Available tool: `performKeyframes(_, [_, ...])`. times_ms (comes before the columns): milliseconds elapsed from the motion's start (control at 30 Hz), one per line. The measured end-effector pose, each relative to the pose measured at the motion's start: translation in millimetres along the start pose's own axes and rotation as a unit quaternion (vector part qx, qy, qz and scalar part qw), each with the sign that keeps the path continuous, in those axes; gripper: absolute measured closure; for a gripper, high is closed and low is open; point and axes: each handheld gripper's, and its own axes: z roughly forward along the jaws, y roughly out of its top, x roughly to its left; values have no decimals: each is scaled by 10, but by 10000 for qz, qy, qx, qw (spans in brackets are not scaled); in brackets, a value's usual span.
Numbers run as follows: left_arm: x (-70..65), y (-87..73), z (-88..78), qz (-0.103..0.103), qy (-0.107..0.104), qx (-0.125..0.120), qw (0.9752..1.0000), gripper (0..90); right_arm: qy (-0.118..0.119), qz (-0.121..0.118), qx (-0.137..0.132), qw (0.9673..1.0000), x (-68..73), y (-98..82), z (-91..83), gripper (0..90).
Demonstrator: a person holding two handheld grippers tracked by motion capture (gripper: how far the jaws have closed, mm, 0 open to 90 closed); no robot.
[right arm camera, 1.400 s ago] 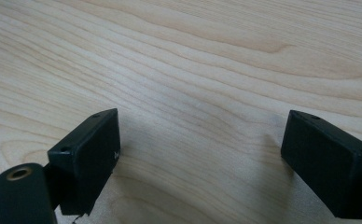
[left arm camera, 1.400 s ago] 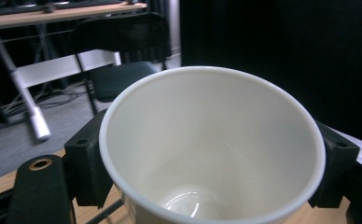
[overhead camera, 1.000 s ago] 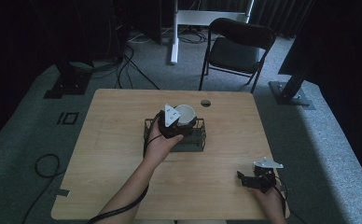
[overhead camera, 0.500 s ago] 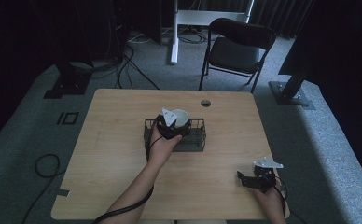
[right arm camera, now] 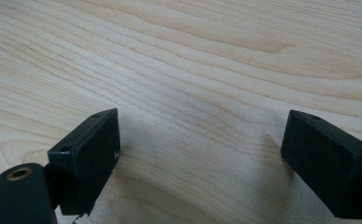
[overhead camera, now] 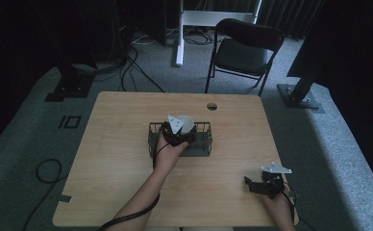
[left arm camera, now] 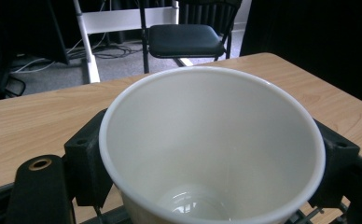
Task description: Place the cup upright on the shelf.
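A white paper cup (left arm camera: 207, 135), empty and upright, sits between the two black jaws of my left gripper (left arm camera: 212, 156), which press on its sides. From above, the left gripper (overhead camera: 177, 132) holds the cup (overhead camera: 187, 123) over a black wire basket (overhead camera: 203, 144) at the table's middle. Whether the cup's base touches the basket floor I cannot tell. My right gripper (overhead camera: 257, 186) rests near the table's front right corner. Its jaws stand wide apart over bare wood, with nothing between them (right arm camera: 200, 156).
The wooden table (overhead camera: 122, 134) has a round cable hole (overhead camera: 212, 106) at its far edge. A black folding chair (overhead camera: 242, 50) stands behind the table. Cables (overhead camera: 47, 171) lie on the grey floor at the left, and dark stand bases flank the table.
My left gripper has shifted slightly toward the near side and down with the cup, settling lower over the basket. The right gripper has stayed where it was.
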Motion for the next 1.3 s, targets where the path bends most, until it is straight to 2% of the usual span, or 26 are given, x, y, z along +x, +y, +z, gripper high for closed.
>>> performKeyframes(200, [-21, -20, 4, 119, -78, -41, 9999, 204, 0, -1, -2, 10000, 0, 0, 0, 113])
performKeyframes(367, [8, -5, -18, 109, -50, -43, 9999, 169, 1, 2, -1, 10000, 0, 0, 0, 113])
performKeyframes(533, [19, -14, -24, 168, -219, 139, 9995, 104, 1, 0, -1, 10000, 0, 0, 0, 113])
performKeyframes(600, [27, -25, -37, 131, -285, 114, 9994, 99, 0, -2, -1, 10000, 0, 0, 0, 113])
performKeyframes(667, [34, -28, -52, 224, -293, 156, 9992, 83, 1, 1, -1, 10000, 0, 0, 0, 113])
performKeyframes(900, [80, 38, -169, 331, -403, 88, 9986, 82, 0, -2, -1, 10000, 0, 0, 0, 113])
performKeyframes(1000, [109, 54, -222, 529, -415, 143, 9976, 51, 0, -1, -2, 10000, 0, 0, 0, 113])
performKeyframes(1233, [196, 42, -357, 558, -514, 176, 9970, 50, -1, -1, -1, 10000, 1, 0, 0, 114])
performKeyframes(1300, [218, 39, -398, 649, -541, 155, 9963, 50, -1, -2, -1, 10000, 0, 0, 0, 114])
